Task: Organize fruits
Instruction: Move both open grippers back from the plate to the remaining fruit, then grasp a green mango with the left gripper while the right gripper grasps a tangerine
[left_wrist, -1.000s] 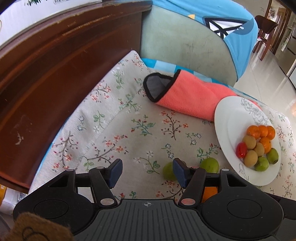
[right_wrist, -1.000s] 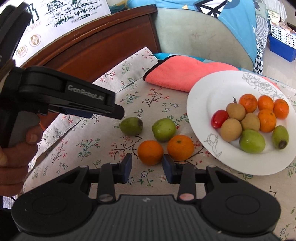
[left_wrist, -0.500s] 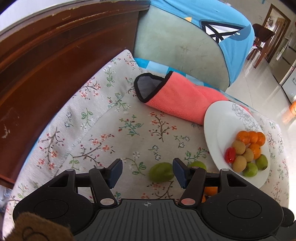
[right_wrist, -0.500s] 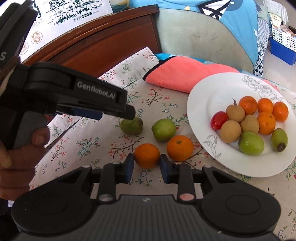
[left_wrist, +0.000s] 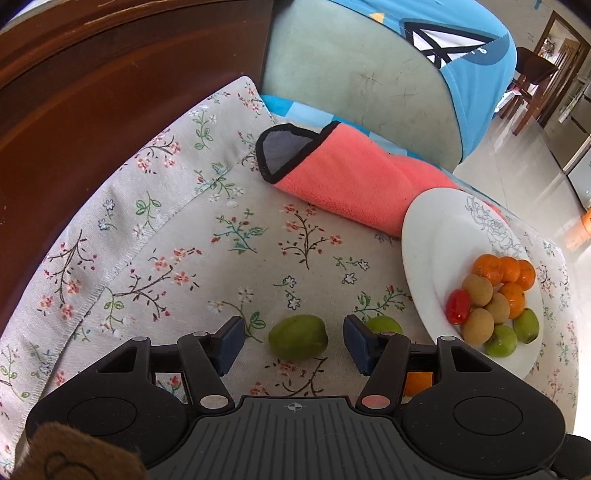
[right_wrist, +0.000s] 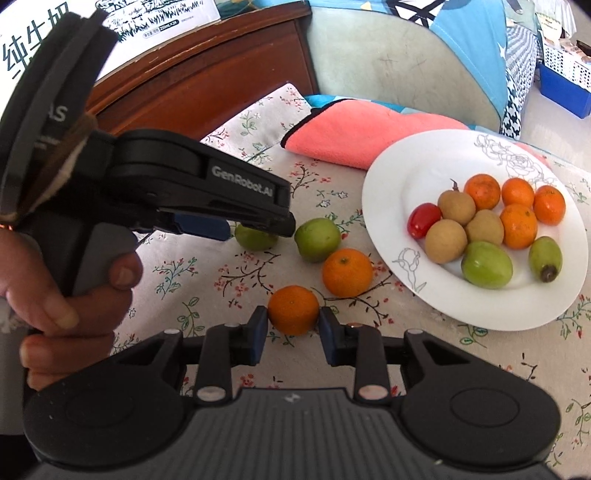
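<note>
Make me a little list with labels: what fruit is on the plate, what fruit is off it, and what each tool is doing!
On the plate: four oranges, three tan round fruits, two green fruits, one small red fruit
Off the plate: two oranges, two green fruits, all on the flowery cloth
Left tool: open, a green fruit between its fingers, not squeezed
Right tool: shut on the near orange
Also there: pink towel behind the plate
</note>
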